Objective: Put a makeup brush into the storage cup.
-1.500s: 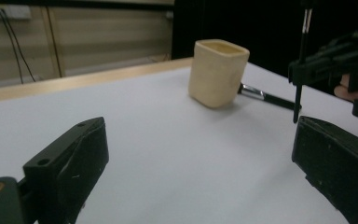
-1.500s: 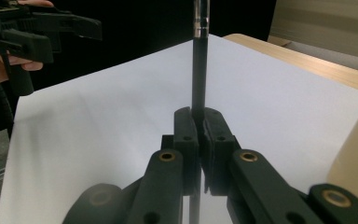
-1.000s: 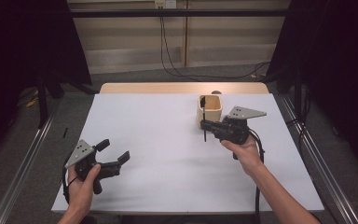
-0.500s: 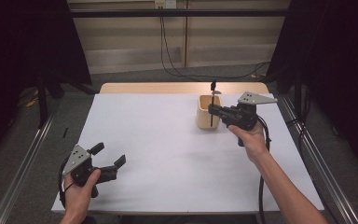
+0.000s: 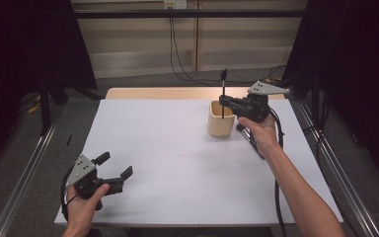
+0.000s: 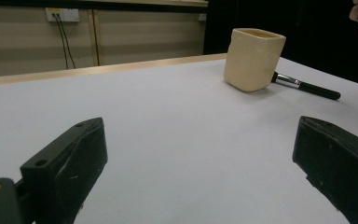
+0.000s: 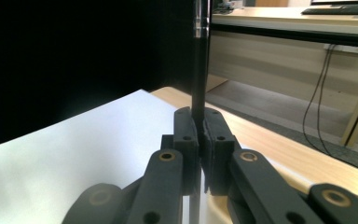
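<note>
The right gripper (image 5: pixel 225 102) clamps 1 brush (image 5: pixel 223 94) upright over the cup (image 5: pixel 221 120) near the tabletop's far edge; released off-centre, it could tip the cup. The left gripper (image 5: pixel 112 172) is open.

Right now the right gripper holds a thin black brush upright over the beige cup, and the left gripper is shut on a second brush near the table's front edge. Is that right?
One thing is wrong: the left gripper is open and holds nothing, as its own view shows. The second brush lies beside the beige cup. The right gripper does hold a thin black brush upright over the cup.
</note>
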Demonstrator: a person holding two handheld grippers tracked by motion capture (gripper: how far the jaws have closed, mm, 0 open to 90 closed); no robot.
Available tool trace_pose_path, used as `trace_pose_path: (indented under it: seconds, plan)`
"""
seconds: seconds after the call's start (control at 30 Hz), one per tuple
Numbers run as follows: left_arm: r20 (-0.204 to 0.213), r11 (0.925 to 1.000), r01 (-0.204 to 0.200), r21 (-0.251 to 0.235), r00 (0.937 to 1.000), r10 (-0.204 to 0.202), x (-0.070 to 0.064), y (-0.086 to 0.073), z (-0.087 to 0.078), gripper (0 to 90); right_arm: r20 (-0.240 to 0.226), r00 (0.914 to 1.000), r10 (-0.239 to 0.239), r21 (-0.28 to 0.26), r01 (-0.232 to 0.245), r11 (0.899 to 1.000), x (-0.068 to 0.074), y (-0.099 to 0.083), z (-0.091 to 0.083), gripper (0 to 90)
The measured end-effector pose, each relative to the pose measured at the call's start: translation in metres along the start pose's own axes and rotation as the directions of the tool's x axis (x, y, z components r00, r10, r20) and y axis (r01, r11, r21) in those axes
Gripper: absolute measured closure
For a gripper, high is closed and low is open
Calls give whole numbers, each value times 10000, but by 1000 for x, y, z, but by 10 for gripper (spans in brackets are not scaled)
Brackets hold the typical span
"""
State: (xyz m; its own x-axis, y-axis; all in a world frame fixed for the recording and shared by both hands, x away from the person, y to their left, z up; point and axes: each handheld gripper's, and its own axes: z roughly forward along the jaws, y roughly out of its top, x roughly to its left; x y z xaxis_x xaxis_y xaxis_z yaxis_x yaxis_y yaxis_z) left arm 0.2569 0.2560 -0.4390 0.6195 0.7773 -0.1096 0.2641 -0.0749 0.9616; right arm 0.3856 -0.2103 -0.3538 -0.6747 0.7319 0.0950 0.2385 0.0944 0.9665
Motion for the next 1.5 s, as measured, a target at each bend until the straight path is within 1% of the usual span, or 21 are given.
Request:
trace_pose_path:
  seconds: [0.03, 0.07, 0.1, 0.13, 0.2, 0.27, 0.33, 0.43, 0.5, 0.53, 0.63, 0.73, 0.87, 0.93, 1.07, 1.23, 1.33, 1.5]
  plan:
    - [48, 9999, 136, -42, 9999, -136, 1, 0, 0, 36, 42, 10000, 6, -12, -6, 10000, -2, 0, 2, 861]
    - [-63, 10000, 91, -24, 9999, -91, 0, 0, 0, 38, 84, 10000, 26, 3, -26, 10000, -4, 0, 4, 861]
    - [-45, 10000, 23, -51, 10000, -23, 0, 0, 1, 36, 119, 9999, 72, 45, -72, 10000, -5, 0, 6, 861]
    - [85, 9999, 82, -94, 9999, -81, 0, 0, 1, 37, 164, 9998, 68, 51, -69, 10000, -7, -1, 8, 861]
    - [24, 9999, -73, -89, 10000, 73, -2, 1, 2, 37, 272, 9996, 127, -11, -127, 9999, -11, -1, 11, 861]
    - [112, 9997, -215, -86, 9997, 216, -2, 2, 2, 37, 367, 9991, 207, -40, -206, 9998, -16, -1, 14, 861]
    - [78, 9987, -511, 33, 9987, 511, -1, 2, 2, 36, 440, 9987, 238, 19, -239, 9997, -19, -1, 18, 861]
    - [87, 9992, -393, 30, 9992, 393, -1, 2, 2, 36, 588, 9980, 236, 88, -241, 9997, -23, -2, 22, 861]
    - [205, 9989, -472, -14, 9987, 472, -1, 3, 1, 32, 623, 9973, 385, -126, -378, 9992, -26, -1, 23, 861]
    - [170, 9987, -507, -3, 9986, 507, -1, 3, 1, 32, 635, 9972, 385, -177, -374, 9991, -26, 0, 23, 861]
    - [213, 9984, -560, -66, 9982, 561, -2, 4, 1, 28, 628, 9974, 344, -163, -334, 9993, -27, 0, 25, 861]
    - [227, 9977, -683, -55, 9974, 684, -1, 4, 1, 27, 719, 9967, 373, -96, -367, 9993, -30, -2, 27, 861]
    - [196, 9985, -552, -61, 9983, 553, 1, 4, 0, 24, 821, 9954, 490, 4, -492, 9988, -35, -8, 29, 861]
    - [321, 9977, -678, -90, 9972, 680, 2, 4, 0, 14, 879, 9950, 470, 68, -478, 9988, -37, -10, 30, 861]
    - [227, 9989, -453, -92, 9987, 455, 3, 4, 0, 12, 952, 9945, 446, 77, -456, 9989, -37, -12, 29, 861]
    - [245, 9988, -488, -104, 9985, 490, 4, 5, -2, 11, 974, 9942, 459, 189, -480, 9987, -39, -20, 29, 861]
    - [252, 9989, -457, -108, 9986, 460, 4, 5, -1, 12, 1003, 9935, 537, 277, -567, 9980, -41, -25, 30, 860]
    - [243, 9986, -515, -95, 9984, 517, 3, 5, -2, 12, 1047, 9922, 674, 376, -717, 9967, -44, -32, 31, 860]
